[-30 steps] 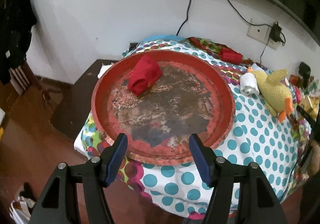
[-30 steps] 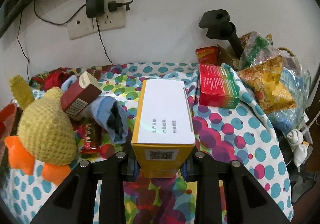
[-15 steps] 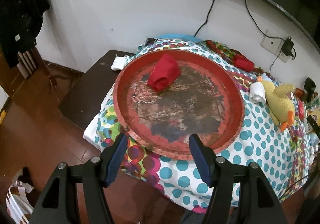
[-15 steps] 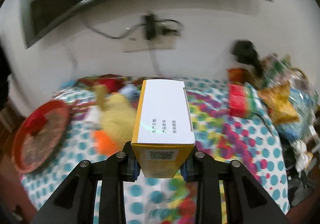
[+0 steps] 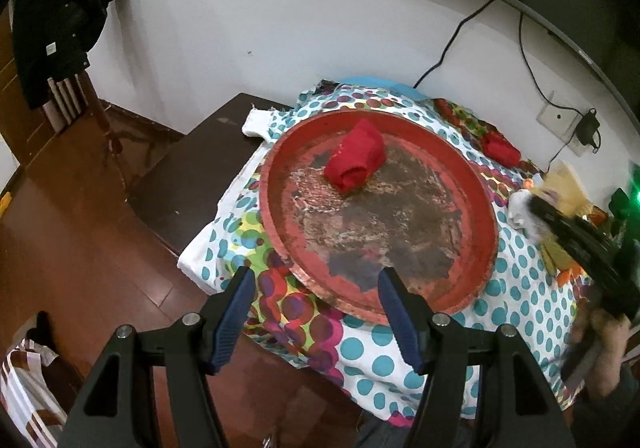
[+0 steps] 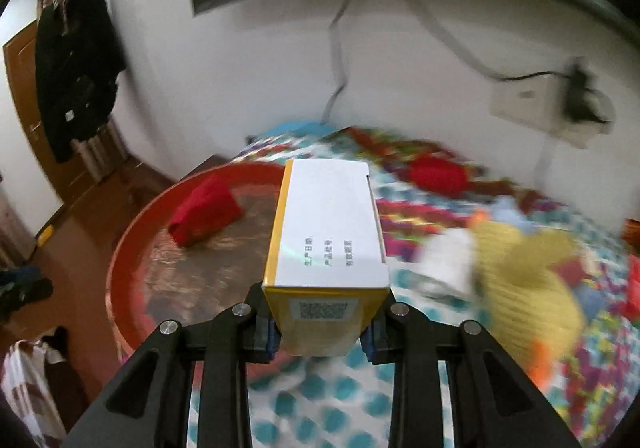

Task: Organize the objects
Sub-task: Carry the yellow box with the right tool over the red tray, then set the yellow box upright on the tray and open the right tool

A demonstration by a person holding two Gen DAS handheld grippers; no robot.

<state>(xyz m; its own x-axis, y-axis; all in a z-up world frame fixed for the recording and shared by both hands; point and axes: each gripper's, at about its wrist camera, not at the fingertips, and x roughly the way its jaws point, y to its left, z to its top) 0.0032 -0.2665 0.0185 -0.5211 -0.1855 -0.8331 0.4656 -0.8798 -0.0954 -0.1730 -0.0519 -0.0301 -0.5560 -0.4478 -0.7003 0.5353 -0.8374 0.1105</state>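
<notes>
Over tray's right rim: right gripper (image 6: 320, 332) clamps yellow-white box (image 6: 328, 244) by its end only; left gripper (image 5: 316, 312) wide, empty. Risk: box pivots loose mid-swing, misses red tray (image 5: 490, 232)

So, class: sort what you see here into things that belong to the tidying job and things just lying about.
Part of the job:
- yellow-and-white box, clamped in the right gripper
- red tray
- red cloth roll on the tray
- left gripper, open

Just lying about:
- wall socket
- dark jacket
</notes>
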